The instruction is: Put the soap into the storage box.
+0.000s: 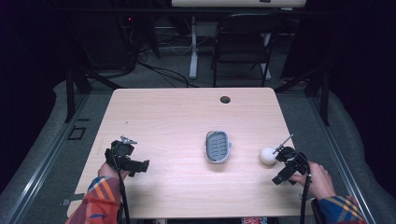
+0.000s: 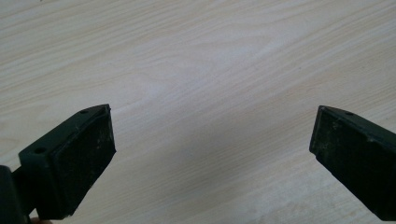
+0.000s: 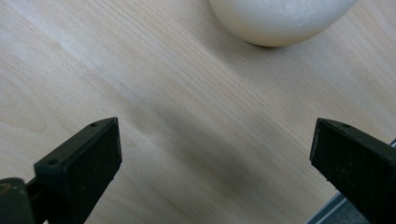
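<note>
a dark room surrounds a pale wood-grain table, with a black folding chair and a white desk leg behind it and cables on the grey floor. no brand, label or writing can be read on anything here. near the far edge of the table sits a small round cable hole. a grey oblong soap dish with a slotted insert lies near the middle, with bare wood on every side of it. a white round ball rests to its right, near the table's right edge. the right gripper is just beside the ball, close to that edge; in the right gripper view its jaws stand spread wide over bare wood, the ball ahead of them and apart from both, the table's rim showing at the lower right corner. the left gripper sits near the left edge, well apart from the dish, its jaws also spread wide with nothing between them.
</note>
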Motion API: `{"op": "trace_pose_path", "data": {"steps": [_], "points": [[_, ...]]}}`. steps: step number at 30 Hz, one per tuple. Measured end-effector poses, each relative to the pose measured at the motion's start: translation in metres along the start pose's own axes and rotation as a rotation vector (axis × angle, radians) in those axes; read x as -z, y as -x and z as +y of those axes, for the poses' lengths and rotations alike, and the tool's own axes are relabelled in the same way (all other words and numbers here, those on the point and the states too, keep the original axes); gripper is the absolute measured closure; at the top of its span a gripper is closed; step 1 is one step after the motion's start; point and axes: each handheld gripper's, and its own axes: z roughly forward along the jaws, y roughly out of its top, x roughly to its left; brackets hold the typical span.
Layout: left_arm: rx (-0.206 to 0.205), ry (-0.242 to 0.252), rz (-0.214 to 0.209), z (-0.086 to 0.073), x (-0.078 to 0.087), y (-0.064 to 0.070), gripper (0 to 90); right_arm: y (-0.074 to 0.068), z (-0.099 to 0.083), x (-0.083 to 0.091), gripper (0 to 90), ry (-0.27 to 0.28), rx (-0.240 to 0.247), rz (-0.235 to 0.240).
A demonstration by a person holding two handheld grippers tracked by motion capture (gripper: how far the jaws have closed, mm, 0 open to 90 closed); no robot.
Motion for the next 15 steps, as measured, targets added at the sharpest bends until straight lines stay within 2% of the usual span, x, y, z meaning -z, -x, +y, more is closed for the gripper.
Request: {"op": "trace_pose_path", "data": {"steps": [8,9,10,11,14,15], "points": [[0.001,-0.001,0.000,-0.0004,0.0000,-0.0002,0.1,-0.0001,-0.0001,0.0003,1.8,0.003,0.000,-0.003],[0.004,0.001,0.001,-0.0005,0.0000,-0.0002,0.1,-0.0020,-0.0014,-0.0023,1.8,0.041,-0.028,0.001],[0.003,0.002,-0.001,-0.0004,0.0000,-0.0004,0.1,-0.0027,-0.0011,-0.0014,1.8,0.034,-0.025,-0.014],[0.002,-0.001,-0.001,-0.0004,0.0001,-0.0004,0.1,-0.0007,0.0007,0.0011,1.8,-0.004,0.010,-0.013],[-0.002,-0.001,-0.003,0.0000,-0.0002,-0.0003,0.1,-0.0030,-0.0004,-0.0017,1.9,0.027,-0.012,-0.013],[-0.003,-0.003,-0.004,0.0003,-0.0005,0.0003,0.1,-0.0006,0.0021,0.0026,1.9,-0.038,0.040,-0.023]]}}
